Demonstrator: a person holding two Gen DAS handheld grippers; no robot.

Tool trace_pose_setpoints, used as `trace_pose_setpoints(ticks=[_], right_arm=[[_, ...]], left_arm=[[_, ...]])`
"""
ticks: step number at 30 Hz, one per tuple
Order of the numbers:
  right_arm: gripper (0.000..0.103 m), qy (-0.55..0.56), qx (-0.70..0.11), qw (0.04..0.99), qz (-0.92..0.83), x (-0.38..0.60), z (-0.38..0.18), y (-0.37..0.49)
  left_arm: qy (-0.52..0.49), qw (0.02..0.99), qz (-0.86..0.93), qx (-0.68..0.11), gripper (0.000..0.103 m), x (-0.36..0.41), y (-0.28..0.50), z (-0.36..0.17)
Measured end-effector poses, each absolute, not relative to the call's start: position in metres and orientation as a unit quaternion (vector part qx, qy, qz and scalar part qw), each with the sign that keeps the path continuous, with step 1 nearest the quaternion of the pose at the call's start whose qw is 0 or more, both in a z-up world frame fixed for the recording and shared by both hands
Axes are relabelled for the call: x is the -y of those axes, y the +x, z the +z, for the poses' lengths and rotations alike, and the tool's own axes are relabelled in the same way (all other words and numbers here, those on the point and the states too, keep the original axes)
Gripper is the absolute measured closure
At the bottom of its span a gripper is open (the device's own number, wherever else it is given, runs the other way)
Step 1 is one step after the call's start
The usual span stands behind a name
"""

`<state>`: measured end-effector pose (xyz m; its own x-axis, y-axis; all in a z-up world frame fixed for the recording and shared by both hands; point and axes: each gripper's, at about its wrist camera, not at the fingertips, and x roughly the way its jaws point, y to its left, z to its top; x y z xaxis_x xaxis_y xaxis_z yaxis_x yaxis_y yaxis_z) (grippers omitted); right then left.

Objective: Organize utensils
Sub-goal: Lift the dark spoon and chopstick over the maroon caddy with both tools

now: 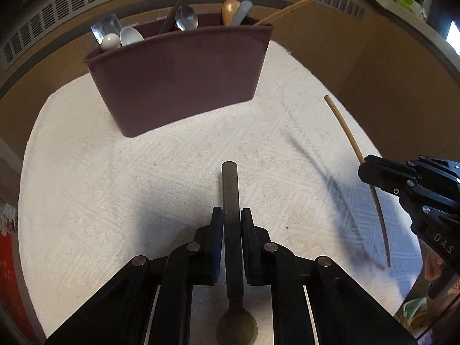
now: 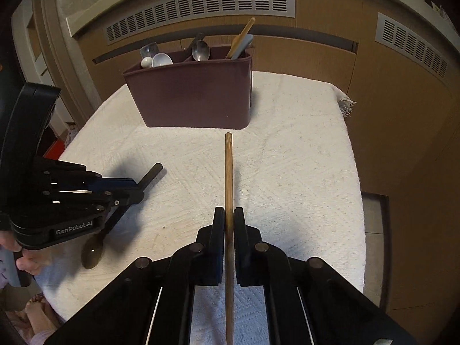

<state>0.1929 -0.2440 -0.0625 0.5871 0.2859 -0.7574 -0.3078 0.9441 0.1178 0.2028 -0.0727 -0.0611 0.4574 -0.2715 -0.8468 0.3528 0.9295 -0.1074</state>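
Note:
My left gripper (image 1: pixel 231 215) is shut on a dark metal spoon (image 1: pixel 230 189), handle pointing forward, bowl back under the gripper; it also shows in the right wrist view (image 2: pixel 93 251). My right gripper (image 2: pixel 229 215) is shut on a wooden chopstick (image 2: pixel 228 169), which points toward a maroon utensil caddy (image 2: pixel 195 97). The caddy (image 1: pixel 178 77) stands at the far side of a white towel (image 1: pixel 115 187) and holds spoons, a wooden-handled utensil and a chopstick in separate compartments. In the left wrist view the right gripper (image 1: pixel 371 174) holds the chopstick (image 1: pixel 342 126) at the right, lifted above the towel.
The towel (image 2: pixel 302 149) covers a small table. Wooden wall panels with vent grilles (image 2: pixel 201 5) stand close behind the caddy. The table edge drops off at the right (image 2: pixel 362 201). A red object (image 1: pixel 5 273) lies beyond the left edge.

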Motion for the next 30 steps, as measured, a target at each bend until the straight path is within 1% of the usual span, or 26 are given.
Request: trace_pose_setpoints(ticks=[5,8,19,24,27,30], right_arm=[[0.098,0.013,-0.392,0.903,0.175,0.251,-0.040,0.180],[0.098,0.016,-0.375,0.911,0.173,0.249,-0.027,0.174],[0.098,0.012,-0.355,0.918,0.176,0.238,-0.013,0.169],[0.098,0.016,-0.340,0.924,0.176,0.240,-0.004,0.169],[0.098,0.021,-0.323,0.930,0.176,0.241,0.008,0.172],[0.098,0.017,-0.274,0.947,0.169,0.240,0.042,0.180]], left_arm=[[-0.004,0.892,-0.193,-0.409,0.090,0.055,0.174,-0.022],[-0.036,0.904,-0.201,-0.376,0.090,0.047,0.161,-0.006],[-0.048,0.916,-0.209,-0.339,0.090,0.038,0.147,0.016],[-0.043,0.925,-0.208,-0.316,0.091,0.035,0.143,0.034],[-0.044,0.930,-0.210,-0.297,0.091,0.032,0.149,0.054],[-0.047,0.942,-0.213,-0.257,0.091,0.024,0.160,0.090]])
